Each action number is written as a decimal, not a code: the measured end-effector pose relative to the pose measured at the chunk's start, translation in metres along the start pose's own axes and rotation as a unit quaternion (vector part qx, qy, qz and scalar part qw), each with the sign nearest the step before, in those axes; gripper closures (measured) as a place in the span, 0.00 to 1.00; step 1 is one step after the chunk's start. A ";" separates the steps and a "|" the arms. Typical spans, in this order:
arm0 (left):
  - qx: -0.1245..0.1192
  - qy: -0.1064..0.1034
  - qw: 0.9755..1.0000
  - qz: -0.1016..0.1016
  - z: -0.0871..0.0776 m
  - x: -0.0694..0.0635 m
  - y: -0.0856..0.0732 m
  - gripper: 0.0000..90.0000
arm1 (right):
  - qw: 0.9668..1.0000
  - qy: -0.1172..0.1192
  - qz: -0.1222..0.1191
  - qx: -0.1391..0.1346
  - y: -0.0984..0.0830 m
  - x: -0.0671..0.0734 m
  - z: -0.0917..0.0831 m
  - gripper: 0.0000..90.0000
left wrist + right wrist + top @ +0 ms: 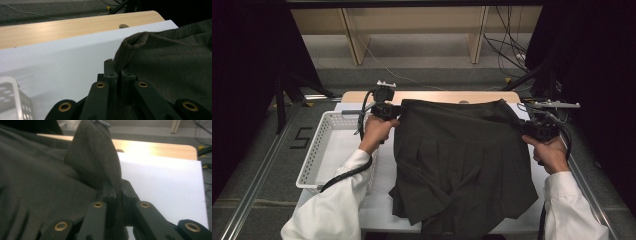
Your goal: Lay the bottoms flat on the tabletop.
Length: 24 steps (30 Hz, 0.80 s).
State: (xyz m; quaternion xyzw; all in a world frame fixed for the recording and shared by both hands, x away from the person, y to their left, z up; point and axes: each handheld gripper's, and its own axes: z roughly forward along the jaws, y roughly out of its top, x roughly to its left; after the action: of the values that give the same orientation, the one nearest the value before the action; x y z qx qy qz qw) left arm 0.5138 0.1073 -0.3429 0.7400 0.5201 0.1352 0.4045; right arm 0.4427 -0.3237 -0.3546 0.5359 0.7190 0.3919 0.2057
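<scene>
White table [382, 200], dark skirt [462, 160] hem cut off, both tools pinching waistband

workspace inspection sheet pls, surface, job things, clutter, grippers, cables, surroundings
Surface: white sheet over a wooden table, whose far edge is bare.
Job's things: dark pleated skirt spread on the sheet, near hem over the front edge; white basket at the left, looks empty.
Clutter: nothing seen.
Grippers: left gripper shut on the skirt's waistband corner; right gripper shut on the opposite corner, which is raised.
Cables: black cable trails past the left sleeve; loose wires on the floor beyond.
Surroundings: wooden frame behind, dark drapes at both sides.
</scene>
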 end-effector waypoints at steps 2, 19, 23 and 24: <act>0.007 0.022 1.000 0.016 0.010 -0.002 0.004 0.96 | 1.000 -0.011 -0.012 0.021 0.003 0.002 0.009 0.94; 0.006 0.016 1.000 0.003 0.021 -0.003 0.019 0.95 | 1.000 0.002 0.002 0.024 0.022 -0.011 0.020 0.88; 0.000 0.008 1.000 0.005 0.019 -0.005 0.016 0.95 | 0.999 -0.006 -0.009 0.035 0.018 -0.010 0.024 0.94; -0.001 0.007 1.000 0.006 0.019 -0.006 0.016 0.95 | 0.999 -0.007 -0.010 0.036 0.018 -0.010 0.023 0.94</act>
State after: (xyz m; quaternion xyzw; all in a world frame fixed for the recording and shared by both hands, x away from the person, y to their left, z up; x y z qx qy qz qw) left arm 0.5336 0.0915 -0.3418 0.7418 0.5184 0.1432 0.4006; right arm 0.4735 -0.3229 -0.3557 0.5383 0.7366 0.3600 0.1951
